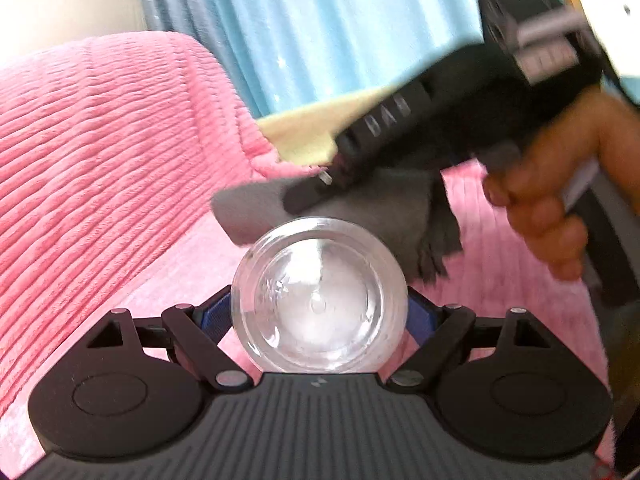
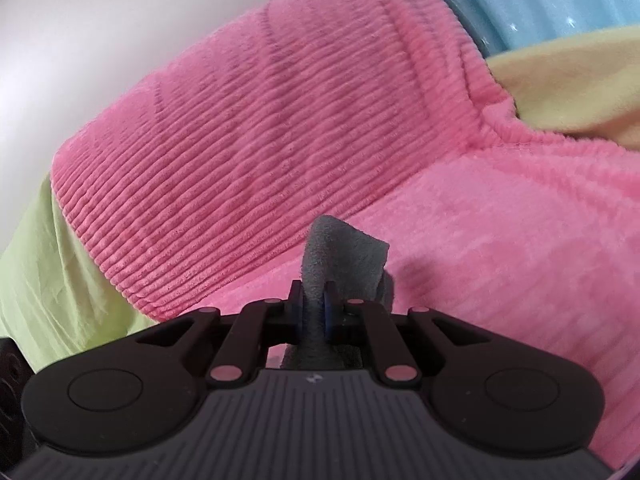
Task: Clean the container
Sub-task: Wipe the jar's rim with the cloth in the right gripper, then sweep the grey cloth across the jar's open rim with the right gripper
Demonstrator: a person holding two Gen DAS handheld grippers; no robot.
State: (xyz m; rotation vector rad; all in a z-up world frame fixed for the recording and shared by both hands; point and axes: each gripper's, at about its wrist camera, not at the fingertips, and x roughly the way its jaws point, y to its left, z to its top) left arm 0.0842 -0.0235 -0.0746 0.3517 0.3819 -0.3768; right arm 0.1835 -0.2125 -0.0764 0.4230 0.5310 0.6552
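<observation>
Container (image 1: 320, 300), clear and slick, clamped in the left gripper (image 1: 320, 312) above pink bedding (image 1: 100, 140); right gripper (image 2: 316, 312) pinching grey cloth (image 2: 340, 252); hard wiping could twist it loose.

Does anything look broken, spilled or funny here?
Nothing looks broken or spilled. The left claw grips a clear container lying sideways, which suits wiping. The right claw pinches a gray cloth, bunched and dangling just beyond the container.
</observation>
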